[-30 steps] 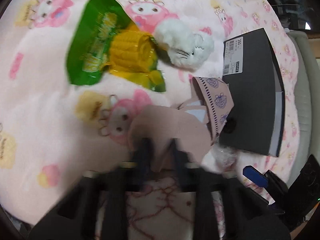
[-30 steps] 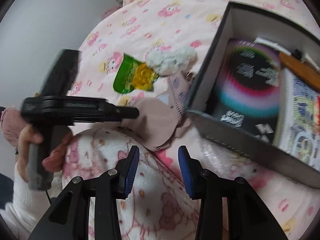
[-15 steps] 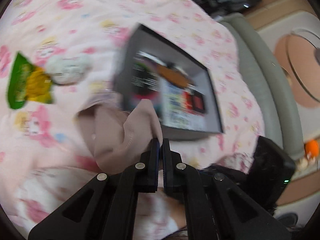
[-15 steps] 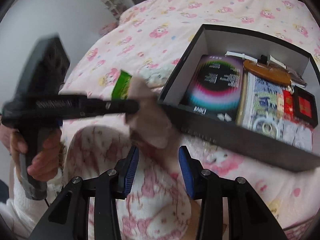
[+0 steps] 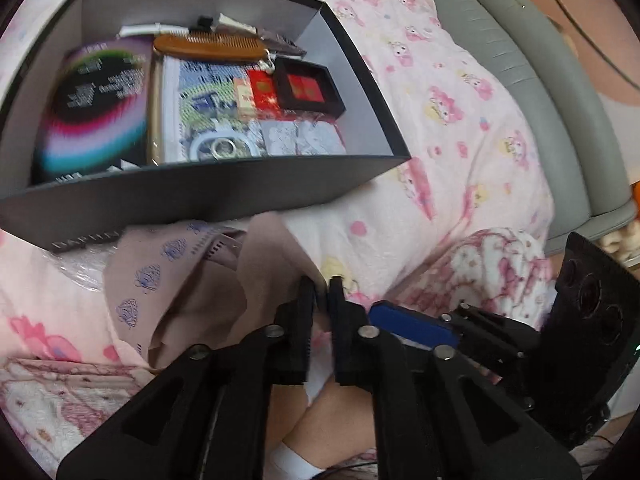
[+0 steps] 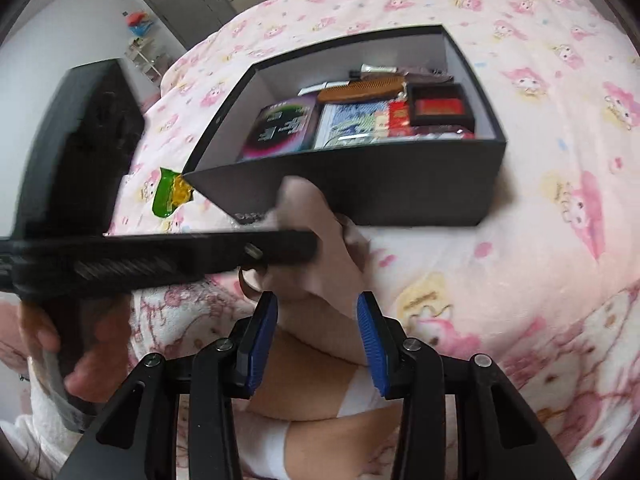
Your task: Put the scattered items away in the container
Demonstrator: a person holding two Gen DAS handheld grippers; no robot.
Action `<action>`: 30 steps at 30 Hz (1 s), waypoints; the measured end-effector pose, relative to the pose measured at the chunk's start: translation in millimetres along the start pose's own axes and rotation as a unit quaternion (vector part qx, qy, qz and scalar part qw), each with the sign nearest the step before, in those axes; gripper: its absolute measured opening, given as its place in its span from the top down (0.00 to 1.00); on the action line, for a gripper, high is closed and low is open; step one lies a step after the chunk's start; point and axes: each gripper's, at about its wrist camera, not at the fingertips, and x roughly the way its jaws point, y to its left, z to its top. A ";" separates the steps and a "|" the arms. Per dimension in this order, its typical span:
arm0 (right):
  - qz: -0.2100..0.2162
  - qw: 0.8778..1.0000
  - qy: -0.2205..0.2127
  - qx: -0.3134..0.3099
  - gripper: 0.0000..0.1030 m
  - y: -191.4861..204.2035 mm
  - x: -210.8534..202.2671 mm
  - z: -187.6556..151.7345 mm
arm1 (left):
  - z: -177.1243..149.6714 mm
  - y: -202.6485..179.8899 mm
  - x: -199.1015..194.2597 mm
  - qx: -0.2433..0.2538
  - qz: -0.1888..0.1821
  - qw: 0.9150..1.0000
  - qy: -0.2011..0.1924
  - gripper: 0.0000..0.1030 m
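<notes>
Across the upper left of the left wrist view we see the black box (image 5: 224, 196), its lid off, sitting on a pink blanket (image 5: 460, 128) printed with cartoon characters. Inside it lie a wooden comb (image 5: 208, 45), a dark booklet with a coloured ring (image 5: 96, 108), a blue and white printed packet (image 5: 208, 108), a red packet (image 5: 262, 90) and a small black case with red squares (image 5: 306, 88).

Below the box's near wall, at centre left, hangs the beige pouch (image 5: 180, 280), patterned with small blue motifs. Our left gripper (image 5: 322, 284) sits at lower centre with its 2 jaws opening; a narrow gap shows between them, and the pouch's edge lies against the left finger at its tip. We cannot tell whether any cloth is in the gap. The pouch hangs just in front of the box, outside it.

In the right wrist view our right gripper (image 6: 316, 308) is at the bottom centre, its 2 blue pads (image 6: 370, 340) standing apart with nothing pressed between them. The left gripper crosses the left half of that frame as a blurred black bar, held by a hand (image 6: 80, 344) at lower left, with the pouch bunched at its tip against the box's front wall. At the left of the box, on the blanket, lies a green and yellow snack packet (image 6: 170, 194). A grey padded bed edge (image 5: 520, 60) runs down the upper right of the left wrist view.
</notes>
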 end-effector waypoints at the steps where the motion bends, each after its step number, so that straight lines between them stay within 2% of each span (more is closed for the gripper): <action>1: 0.000 1.000 0.000 0.002 0.64 -1.3 0.2 -0.3 | -2.1 1.4 -8.6 0.002 0.000 1.000 -0.015 0.72; 3: -0.004 1.000 0.007 0.000 0.63 -1.6 6.4 -0.2 | -5.5 9.6 -26.7 -0.009 -0.003 0.999 -0.047 0.61; 6: -0.007 1.000 0.016 -0.002 0.63 -2.0 17.1 2.6 | -11.2 28.3 -48.0 -0.031 0.023 0.996 -0.075 0.61; 7: -0.003 1.000 0.015 -0.004 0.63 -1.7 19.8 4.5 | -13.3 35.4 -51.9 -0.042 0.046 0.995 -0.077 0.60; 9: 0.002 1.000 0.010 -0.007 0.63 -2.8 29.6 10.0 | -16.6 45.0 -52.9 -0.049 0.133 0.988 -0.065 0.60; 10: -0.008 1.000 0.013 0.000 0.63 -7.0 37.9 12.5 | -17.3 49.3 -51.3 -0.052 0.155 0.985 -0.059 0.60; 11: -0.021 1.000 0.019 0.012 0.63 -12.4 45.8 13.6 | -17.5 56.2 -48.0 -0.063 0.163 0.983 -0.049 0.60; 15: -0.036 0.996 0.031 0.073 0.63 -33.1 57.4 16.9 | -16.8 82.2 -26.2 -0.105 0.158 0.982 -0.012 0.57; 17: -0.054 0.996 0.003 0.067 0.63 -33.0 45.4 19.2 | -14.3 86.3 -11.0 -0.114 0.136 0.984 0.006 0.56; 20: -0.087 0.994 -0.034 0.061 0.63 -36.9 28.3 18.9 | -9.8 82.9 10.6 -0.114 0.101 0.988 0.028 0.47; 22: -0.078 0.993 -0.036 0.081 0.63 -48.6 25.0 16.6 | -8.4 79.7 22.1 -0.102 0.103 0.989 0.036 0.46; 23: -0.064 0.993 -0.024 0.099 0.63 -56.0 28.3 15.5 | -8.6 78.8 25.9 -0.094 0.112 0.989 0.035 0.48; 24: -0.053 0.992 -0.015 0.110 0.63 -60.1 31.4 15.5 | -9.2 79.1 29.1 -0.088 0.120 0.988 0.036 0.55; 25: -0.044 0.993 -0.012 0.110 0.63 -59.9 32.5 16.2 | -9.8 80.7 30.4 -0.088 0.118 0.988 0.034 0.75; 27: -0.032 0.995 -0.018 0.088 0.63 -51.6 32.8 20.4 | -10.3 83.5 26.9 -0.091 0.099 0.991 0.025 0.94; 30: -0.020 0.998 -0.034 0.053 0.62 -35.6 40.4 30.2 | -13.0 89.8 11.8 -0.105 0.041 0.994 -0.004 0.97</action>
